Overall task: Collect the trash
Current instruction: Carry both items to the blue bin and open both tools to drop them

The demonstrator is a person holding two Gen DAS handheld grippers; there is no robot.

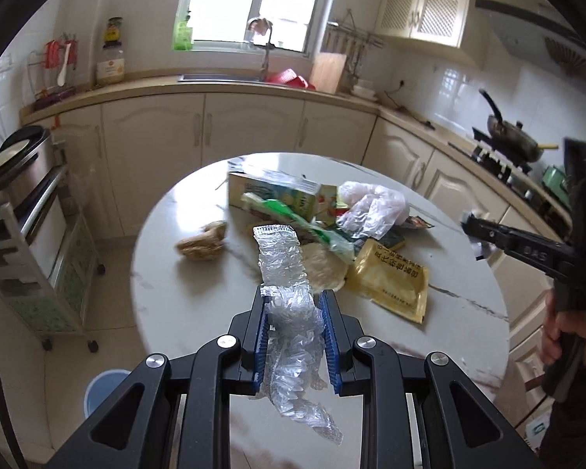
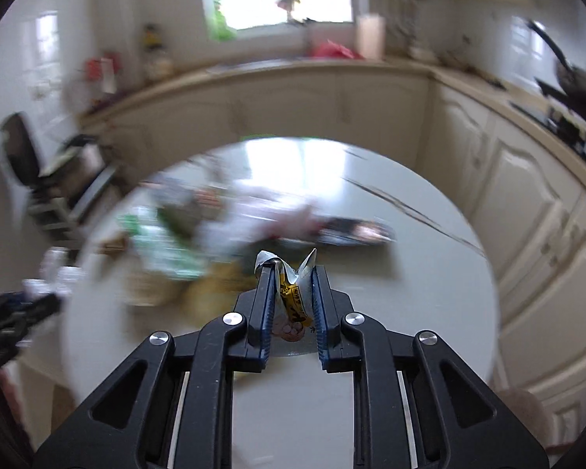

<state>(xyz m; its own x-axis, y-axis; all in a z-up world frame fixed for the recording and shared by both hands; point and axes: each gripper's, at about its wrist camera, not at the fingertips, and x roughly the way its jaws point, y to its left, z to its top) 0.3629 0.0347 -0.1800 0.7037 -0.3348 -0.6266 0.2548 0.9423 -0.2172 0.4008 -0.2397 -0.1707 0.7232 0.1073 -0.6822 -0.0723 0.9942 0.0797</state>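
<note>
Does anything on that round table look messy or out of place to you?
Yes. Litter is heaped mid-table: a carton, a yellow packet, a clear plastic glove and a crumpled brown wad. The left tongs grip clear crinkled plastic; the right tongs pinch a small wrapper.

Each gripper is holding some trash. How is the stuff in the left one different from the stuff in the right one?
The left gripper holds a clear crinkly plastic wrap; the right gripper holds a printed snack wrapper with yellow and silver. The plastic wrap is long, sticking far past the fingertips and hanging below; the snack wrapper is small and folded, barely poking out. Both are pinched above the round table.
</note>
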